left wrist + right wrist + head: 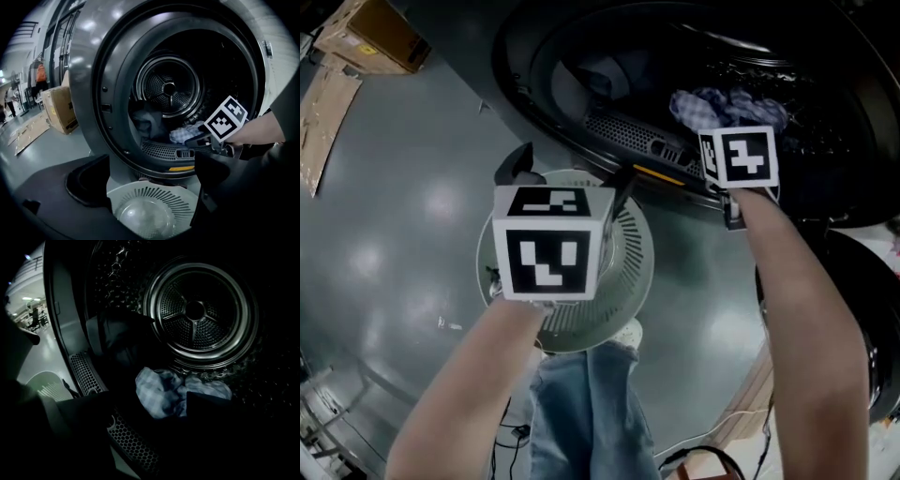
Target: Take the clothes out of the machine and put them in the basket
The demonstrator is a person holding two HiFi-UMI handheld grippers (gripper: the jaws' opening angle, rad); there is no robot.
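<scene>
- Now I am at the reach-in step: my right gripper (145,418), its 2 jaws wide apart and holding nothing, points down into the dark grey front-loading machine (89,84).
- A crumpled blue-and-white checked cloth (161,394) lies on the drum floor, lower centre of the right gripper view, just ahead of the jaws.
- It is a bundle whose long axis runs roughly left to right across that frame; it points no clear way.
- Next, I judge, I must lower, straddle its bulk and close.
- My left gripper (152,180), wide and empty, hangs over the white round slatted plastic basket (140,197).
</scene>
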